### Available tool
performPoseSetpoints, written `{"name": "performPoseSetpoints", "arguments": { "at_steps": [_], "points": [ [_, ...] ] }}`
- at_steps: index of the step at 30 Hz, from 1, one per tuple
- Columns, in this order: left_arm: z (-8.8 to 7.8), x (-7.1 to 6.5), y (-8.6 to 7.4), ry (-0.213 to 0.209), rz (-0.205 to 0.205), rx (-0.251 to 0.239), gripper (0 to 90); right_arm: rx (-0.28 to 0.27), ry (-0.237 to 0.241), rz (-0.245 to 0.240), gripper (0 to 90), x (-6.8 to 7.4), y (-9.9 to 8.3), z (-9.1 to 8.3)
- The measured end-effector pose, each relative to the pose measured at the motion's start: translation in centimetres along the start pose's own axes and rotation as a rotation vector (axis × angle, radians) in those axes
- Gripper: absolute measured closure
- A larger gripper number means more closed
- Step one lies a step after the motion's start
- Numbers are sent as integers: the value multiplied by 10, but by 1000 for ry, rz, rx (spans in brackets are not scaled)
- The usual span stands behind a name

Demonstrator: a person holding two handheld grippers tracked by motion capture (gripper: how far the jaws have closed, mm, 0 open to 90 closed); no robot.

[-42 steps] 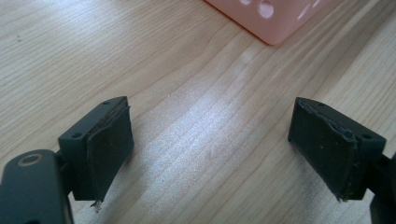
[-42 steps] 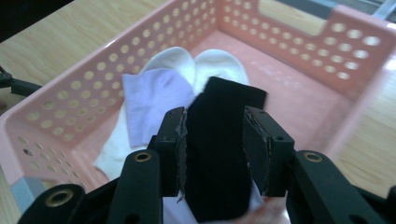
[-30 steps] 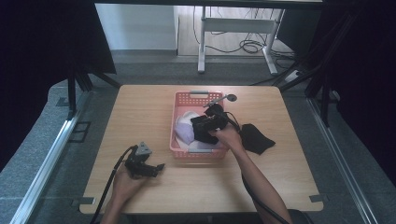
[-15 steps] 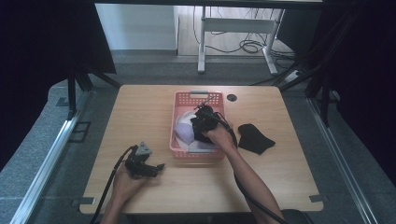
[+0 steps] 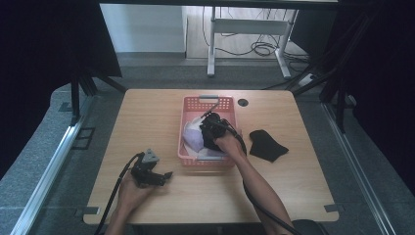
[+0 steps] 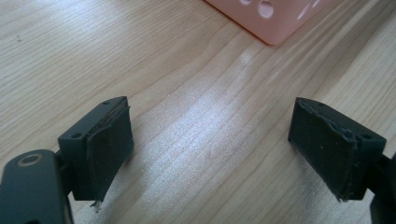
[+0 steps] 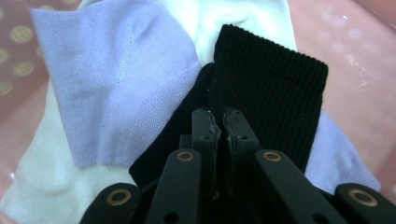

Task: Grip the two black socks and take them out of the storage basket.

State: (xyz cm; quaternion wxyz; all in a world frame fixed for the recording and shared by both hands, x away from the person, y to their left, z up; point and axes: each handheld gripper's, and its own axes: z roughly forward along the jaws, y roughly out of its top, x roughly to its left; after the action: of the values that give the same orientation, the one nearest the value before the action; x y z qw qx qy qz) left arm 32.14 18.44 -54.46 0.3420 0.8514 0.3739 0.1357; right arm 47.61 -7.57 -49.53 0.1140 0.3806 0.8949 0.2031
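Note:
A pink basket (image 5: 205,100) stands mid-table and holds a lavender sock (image 7: 121,88), a white sock (image 7: 243,18) and a black ribbed sock (image 7: 271,88). My right gripper (image 7: 217,122) points down into the basket (image 7: 355,56). Its jaws have just been closing and now stand together, pinching a fold of the black sock. In the high view the right gripper (image 5: 211,128) hangs over the lavender sock (image 5: 192,134). My left gripper (image 6: 210,149) is open over bare wood, near the basket's corner (image 6: 275,23). From above, the left gripper (image 5: 164,177) rests near the table's front left.
A second black sock (image 5: 266,145) lies flat on the table to the right of the basket. A round cable hole (image 5: 243,102) sits near the table's far edge. A cable trails from each gripper off the front edge.
My right hand has shifted a little leftward and lower into the basket, onto the sock pile. The left hand has stayed in place.

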Motion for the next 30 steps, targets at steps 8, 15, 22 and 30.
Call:
{"name": "performPoseSetpoints", "arguments": {
  "at_steps": [8, 15, 22, 30],
  "points": [
    [0, 0, 0, 0, 1, 0, 136, -112, 24, 19, 856, -6, 2, -28],
    [0, 0, 0, -1, 0, 0, 136, -200, 56, 24, 856, -6, 5, -59],
    [0, 0, 0, 0, -1, -1, 136, -268, 78, 20, 856, -7, 8, -84],
    [0, 0, 0, 2, 1, -1, 136, -337, 81, 25, 855, -10, 8, -111]
  ]
}}
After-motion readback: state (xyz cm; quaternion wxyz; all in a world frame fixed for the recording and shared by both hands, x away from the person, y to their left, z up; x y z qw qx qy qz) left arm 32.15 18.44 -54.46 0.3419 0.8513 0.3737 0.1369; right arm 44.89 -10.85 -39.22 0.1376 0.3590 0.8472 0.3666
